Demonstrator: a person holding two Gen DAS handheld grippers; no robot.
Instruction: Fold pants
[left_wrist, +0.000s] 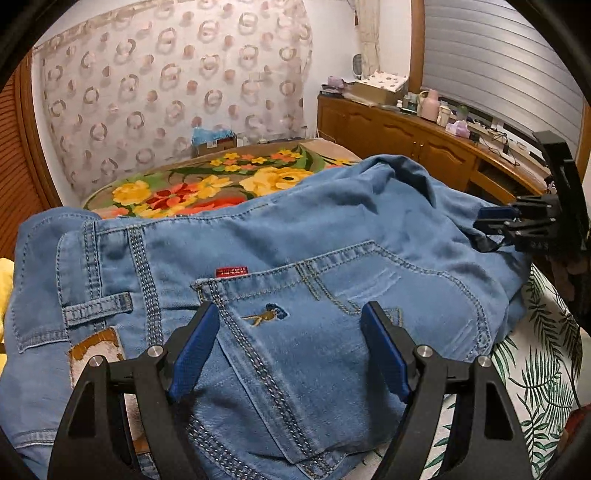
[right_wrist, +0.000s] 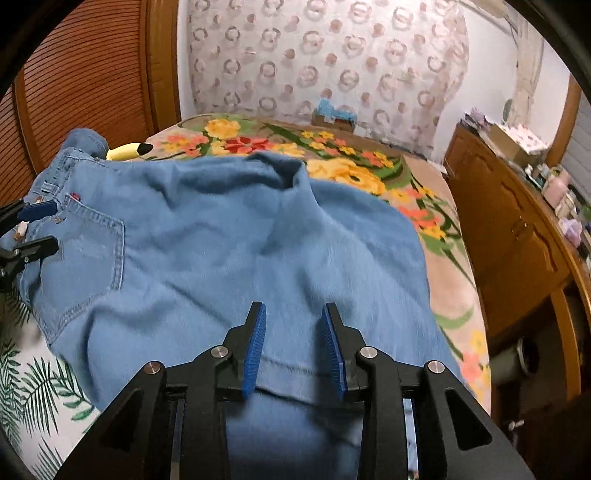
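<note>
The right gripper (right_wrist: 293, 347), jaws parted and empty, hangs over the jeans' (right_wrist: 229, 236) hem edge; the left gripper (left_wrist: 290, 345), wide open, hovers at the back pocket (left_wrist: 332, 314) (waist end). Jeans lie lengthwise between them on the bed (right_wrist: 424, 206).

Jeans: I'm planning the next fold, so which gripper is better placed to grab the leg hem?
Right, probably. The right gripper hovers over the hem of the jeans, jaws apart; the left gripper is over the back pocket.

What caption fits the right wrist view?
Right gripper, open, above light blue denim pants on a floral blanket.
</note>
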